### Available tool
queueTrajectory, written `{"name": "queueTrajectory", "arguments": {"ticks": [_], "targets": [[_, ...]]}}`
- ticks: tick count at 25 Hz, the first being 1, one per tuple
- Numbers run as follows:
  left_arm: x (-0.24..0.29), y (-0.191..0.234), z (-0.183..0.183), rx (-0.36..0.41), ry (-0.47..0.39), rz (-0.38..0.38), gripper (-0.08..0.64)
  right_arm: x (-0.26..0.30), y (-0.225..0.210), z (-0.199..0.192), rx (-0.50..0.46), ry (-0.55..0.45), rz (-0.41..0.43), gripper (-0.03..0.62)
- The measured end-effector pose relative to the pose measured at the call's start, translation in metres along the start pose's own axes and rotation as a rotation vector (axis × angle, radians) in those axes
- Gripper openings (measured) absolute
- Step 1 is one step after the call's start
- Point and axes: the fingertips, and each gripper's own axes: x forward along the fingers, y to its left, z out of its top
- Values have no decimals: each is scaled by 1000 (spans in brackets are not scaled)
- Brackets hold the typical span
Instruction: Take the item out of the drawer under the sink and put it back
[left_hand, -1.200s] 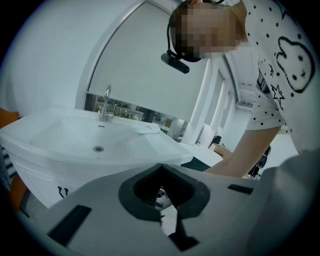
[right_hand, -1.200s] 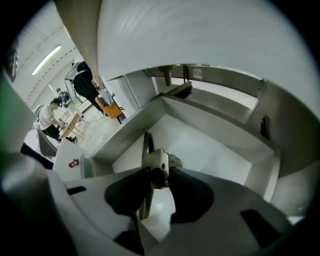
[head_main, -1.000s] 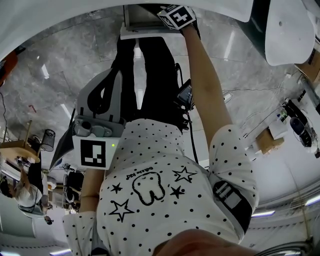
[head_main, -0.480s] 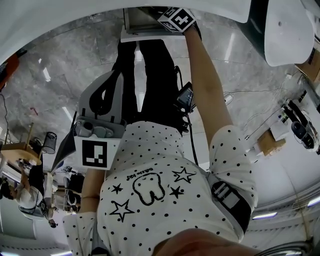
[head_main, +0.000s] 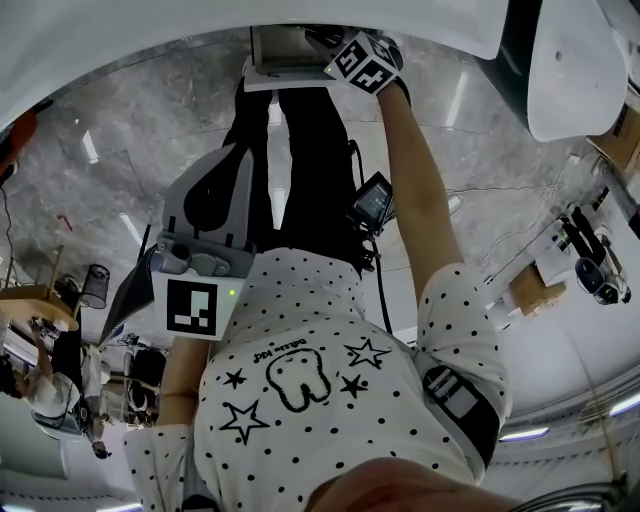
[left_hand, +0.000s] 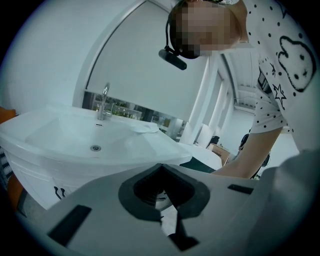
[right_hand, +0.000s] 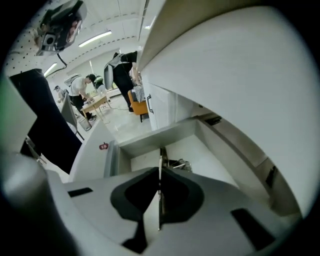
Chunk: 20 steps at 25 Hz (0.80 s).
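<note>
Marble floor (head_main: 110, 180) was seen below the open drawer (right_hand: 150, 136) under the sink (left_hand: 70, 132). The right tongs (right_hand: 160, 172), whose jaws had just been closing, were clamped on a thin flat item (right_hand: 160, 156) held edge-on above the drawer; the left tongs (left_hand: 161, 167) were closed, empty. Removal was judged under way; a clear lift, then replacement, was called for.

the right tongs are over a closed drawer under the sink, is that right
No, the drawer is open, as the right gripper view shows. The right tongs are over it; their jaws have just been closing on a thin flat item.
</note>
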Motion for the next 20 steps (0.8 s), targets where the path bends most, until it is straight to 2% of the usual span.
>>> {"name": "queueTrajectory", "arguments": {"ticks": [3, 8, 14, 20], "targets": [[1, 2, 1, 0, -1, -4, -5, -8, -1, 5, 31, -22, -25, 21], [4, 4, 4, 5, -1, -18, -5, -17, 10, 13, 28, -33, -34, 21], [6, 0, 17, 22, -19, -42, -5, -46, 11, 27, 88, -96, -119, 20], [10, -6, 37, 37, -39, -72, -5, -81, 17, 46, 70, -136, -173, 20]]}}
